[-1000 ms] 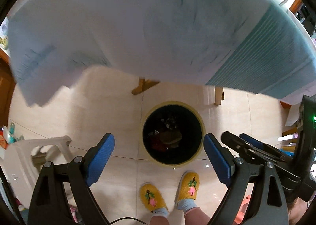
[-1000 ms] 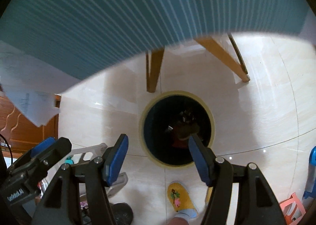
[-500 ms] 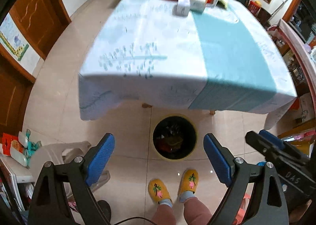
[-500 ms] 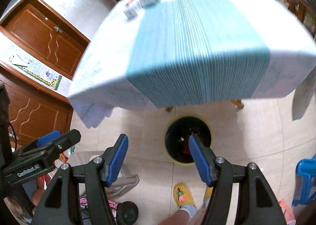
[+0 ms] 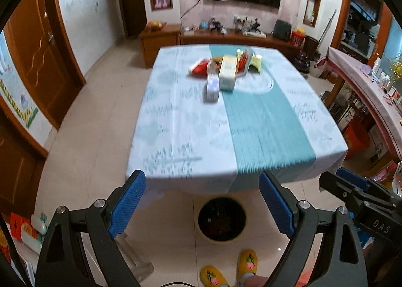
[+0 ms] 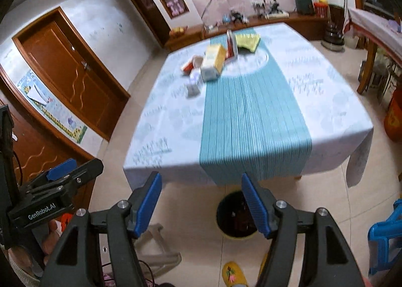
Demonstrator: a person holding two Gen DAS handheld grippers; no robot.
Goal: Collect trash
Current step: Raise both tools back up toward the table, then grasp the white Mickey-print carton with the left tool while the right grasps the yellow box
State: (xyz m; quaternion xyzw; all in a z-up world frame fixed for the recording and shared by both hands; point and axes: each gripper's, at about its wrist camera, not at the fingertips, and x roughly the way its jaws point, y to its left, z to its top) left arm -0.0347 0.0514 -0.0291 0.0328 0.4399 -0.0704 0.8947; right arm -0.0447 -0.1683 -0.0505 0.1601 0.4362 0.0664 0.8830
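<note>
While I held both claws level above the floor, my left gripper (image 5: 202,205) and my right gripper (image 6: 201,207) each stood wide open with nothing between the blue pads. Below them, on bare tiled floor (image 5: 100,136), sat the round dark bin (image 5: 221,219), just beyond my yellow slippers (image 5: 247,264) and partly under the near edge of the table (image 5: 221,176). The near half of the tablecloth (image 6: 326,116) and its teal runner (image 6: 253,131) lay bare. The trash (image 5: 226,70), a blurred cluster of boxes and wrappers, lay at the far end. Open floor ran along the table's left edge to the wooden doors (image 6: 70,68).
</note>
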